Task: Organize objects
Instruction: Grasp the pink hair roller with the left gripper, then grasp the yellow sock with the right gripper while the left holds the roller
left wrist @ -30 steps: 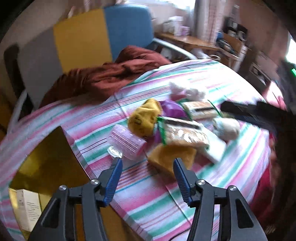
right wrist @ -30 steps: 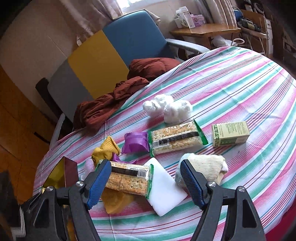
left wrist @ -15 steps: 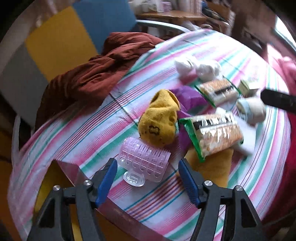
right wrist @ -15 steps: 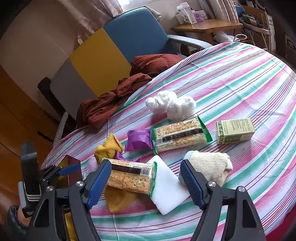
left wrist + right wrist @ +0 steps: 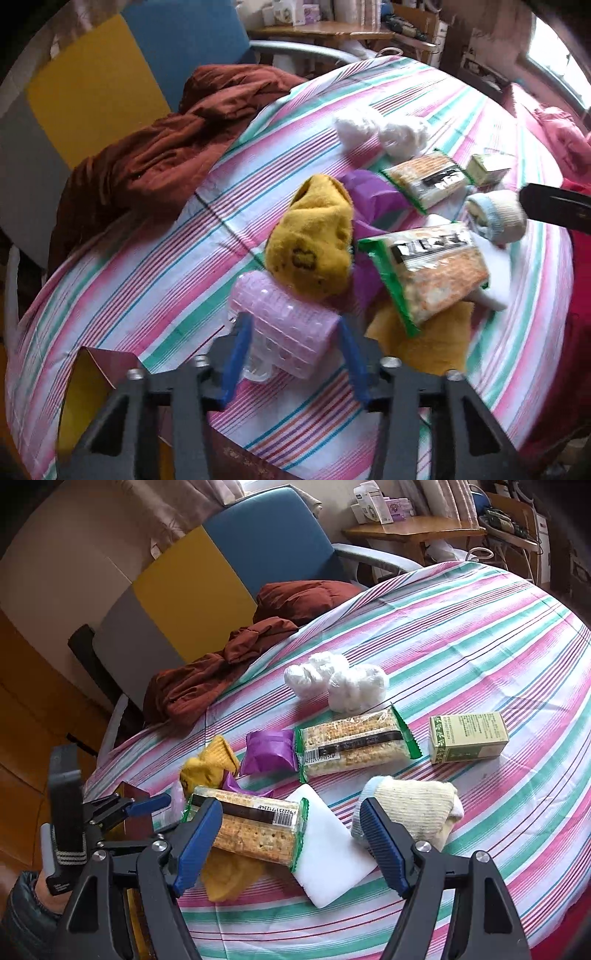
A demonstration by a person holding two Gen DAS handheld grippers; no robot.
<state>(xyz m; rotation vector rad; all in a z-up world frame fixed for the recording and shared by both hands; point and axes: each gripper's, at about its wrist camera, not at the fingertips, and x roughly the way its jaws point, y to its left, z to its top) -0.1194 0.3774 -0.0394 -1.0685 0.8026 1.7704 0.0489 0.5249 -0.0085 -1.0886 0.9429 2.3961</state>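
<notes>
A pink plastic hair roller [image 5: 280, 310] lies on the striped tablecloth [image 5: 147, 258] by the near edge. My left gripper [image 5: 295, 325] straddles it; its jaws are closing and the blue pads touch both sides of the roller. A yellow sock [image 5: 314, 240] leans on the roller's far side. My right gripper [image 5: 291, 808] hovers open over a cracker pack [image 5: 251, 830] and a white pad [image 5: 328, 853], holding nothing. The left gripper [image 5: 147, 805] also shows at the left of the right wrist view.
Nearby lie a second cracker pack [image 5: 354, 742], purple pouch [image 5: 269, 751], green box [image 5: 467, 736], cream sock [image 5: 413, 812], white plastic bundles [image 5: 340, 681] and a yellow cloth [image 5: 424, 343]. A gold-lined box [image 5: 99, 365] stands at the edge. Red-brown fabric [image 5: 166, 147] drapes off a chair [image 5: 221, 565].
My left gripper swung over and sank onto the pink roller; its jaws widened, then narrowed until they met the roller's sides. The right gripper stayed where it was.
</notes>
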